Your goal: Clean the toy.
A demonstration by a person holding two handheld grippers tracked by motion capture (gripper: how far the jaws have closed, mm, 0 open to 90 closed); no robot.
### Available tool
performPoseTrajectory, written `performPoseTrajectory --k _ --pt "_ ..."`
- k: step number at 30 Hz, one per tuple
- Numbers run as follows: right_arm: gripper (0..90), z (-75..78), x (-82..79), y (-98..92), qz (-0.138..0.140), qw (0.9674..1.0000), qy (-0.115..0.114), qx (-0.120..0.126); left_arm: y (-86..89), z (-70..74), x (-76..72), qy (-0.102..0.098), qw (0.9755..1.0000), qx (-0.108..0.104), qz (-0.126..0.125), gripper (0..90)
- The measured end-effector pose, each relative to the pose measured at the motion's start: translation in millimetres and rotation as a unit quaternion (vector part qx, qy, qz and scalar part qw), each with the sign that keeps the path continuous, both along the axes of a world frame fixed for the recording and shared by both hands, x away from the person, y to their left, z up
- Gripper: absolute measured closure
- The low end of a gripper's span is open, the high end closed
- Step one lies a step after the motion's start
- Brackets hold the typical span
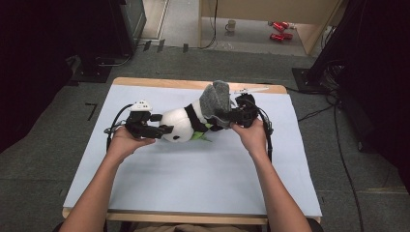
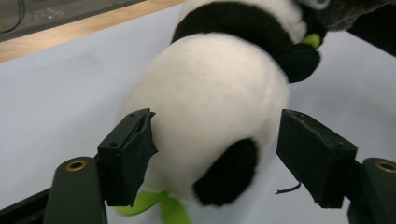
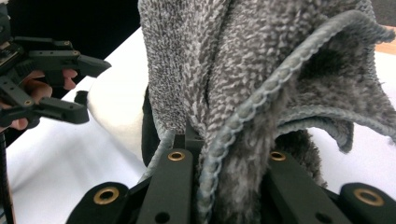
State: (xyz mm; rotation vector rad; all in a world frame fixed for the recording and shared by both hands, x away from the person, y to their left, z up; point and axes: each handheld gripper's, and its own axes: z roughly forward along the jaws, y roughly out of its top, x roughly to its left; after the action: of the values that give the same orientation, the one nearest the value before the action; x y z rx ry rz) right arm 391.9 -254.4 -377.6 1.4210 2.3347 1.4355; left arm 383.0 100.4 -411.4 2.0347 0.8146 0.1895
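Observation:
A white and black panda plush (image 1: 180,124) lies on its side mid-table, with green felt leaves (image 1: 199,137) under it. A grey knitted cloth (image 1: 216,99) covers its right end. My left gripper (image 1: 163,123) is open at the plush's left end. In the left gripper view its jaws stand wide on either side of the white plush body (image 2: 210,102), and the right pad (image 2: 313,156) is clear of it. My right gripper (image 1: 223,117) is shut on the grey cloth (image 3: 261,70), whose folds bunch between the jaws. The left gripper (image 3: 95,91) also shows there, farther off.
The table carries a pale mat (image 1: 193,179) with a wooden rim (image 1: 159,83) at the far edge. Cables (image 1: 338,145) trail on the floor to the right. A mug (image 1: 230,25) and red cans (image 1: 279,30) sit on the floor beyond the table.

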Motion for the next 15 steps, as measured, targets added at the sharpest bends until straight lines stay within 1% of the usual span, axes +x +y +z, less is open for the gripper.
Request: performPoseTrajectory --k 1,3,4,5,6,7,11,12,13,15 --pt "81.0 -0.3 0.2 -0.5 -0.001 1.0 0.0 -0.001 5.4 -4.4 -0.5 0.004 1.0 -0.004 0.001 26.0" --pt "80.9 -1.3 1.5 -1.7 -0.005 1.0 0.0 0.0 11.9 -12.4 -2.6 -0.001 1.0 -0.01 0.002 26.1" --pt "81.0 -1.6 1.8 -2.1 -0.006 1.0 0.001 -0.001 15.2 -17.6 -3.6 -0.003 0.9999 -0.014 -0.002 26.4" --pt "81.0 -2.0 2.4 -2.5 -0.009 1.0 0.001 -0.003 18.5 -23.8 -3.8 -0.002 0.9999 -0.013 0.0 26.4" --pt "81.0 -2.5 3.1 -3.5 -0.011 0.9999 0.002 -0.007 19.3 -26.7 -3.9 -0.003 1.0 -0.007 0.004 26.6" --pt "81.0 -2.8 3.5 -4.1 -0.013 0.9999 0.003 -0.007 20.4 -30.3 -3.7 -0.006 0.9999 -0.008 0.003 26.7" --pt "81.0 -7.2 6.8 -8.0 -0.024 0.9995 0.004 -0.017 17.5 -36.8 -2.0 -0.009 0.9996 -0.025 -0.003 27.0" --pt "81.0 -8.4 7.6 -9.0 -0.027 0.9994 0.006 -0.019 16.8 -38.9 -1.3 -0.007 0.9995 -0.032 -0.004 27.0" --pt "81.0 -10.2 8.7 -10.5 -0.03 0.9994 0.008 -0.019 16.4 -42.2 0.0 0.0 0.9992 -0.039 -0.01 27.0" --pt "81.0 -13.8 10.0 -13.8 -0.035 0.9992 0.01 -0.016 15.6 -46.6 1.5 0.004 0.9995 -0.028 -0.011 26.3"
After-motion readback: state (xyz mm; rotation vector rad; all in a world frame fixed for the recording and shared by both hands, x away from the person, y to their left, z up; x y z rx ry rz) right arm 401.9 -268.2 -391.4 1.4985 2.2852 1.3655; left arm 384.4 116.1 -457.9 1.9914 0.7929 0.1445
